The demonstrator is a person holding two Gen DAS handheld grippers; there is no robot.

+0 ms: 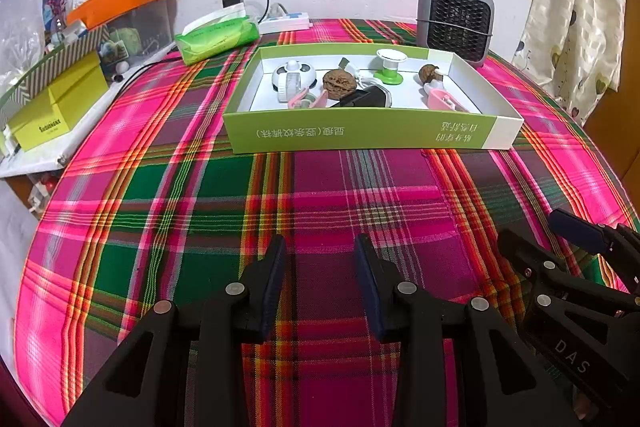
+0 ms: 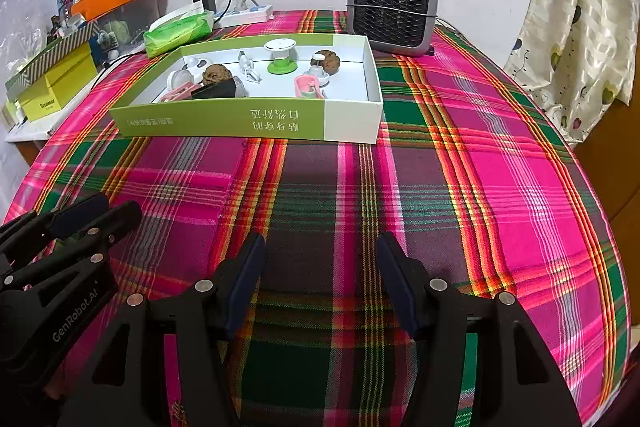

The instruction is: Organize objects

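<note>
Plaid cloth (image 1: 320, 195) in pink, green and orange covers the whole surface, and both tools hang above its near part with nothing between their fingers. On the left tool (image 1: 320, 283) the jaws stand apart with a moderate gap, and only the cloth shows through it. On the right tool (image 2: 320, 279) the gap is wider, and it is empty too. In the left wrist view the right tool appears at the lower right edge, just beside the left one. Farther back on the cloth lies the green and white box (image 1: 360, 135), a shallow open tray with printed characters on its front wall. Inside it are the small things: a white round gadget (image 1: 292, 77) at the left, a walnut (image 1: 339, 84) near the middle, a black object (image 1: 362, 99) touching the front of the walnut, a green and white spool (image 1: 390, 67) standing upright behind, a second walnut (image 1: 429, 71) at the right and a pink item (image 1: 440, 99) just before it. Behind the box, near the wall, stands a grey fan heater (image 1: 456, 21). A green tissue pack (image 1: 218, 39) lies to the left of the box, with a white power strip (image 1: 286, 21) behind it. A yellow carton (image 1: 56, 107) rests on the side shelf at the left.
</note>
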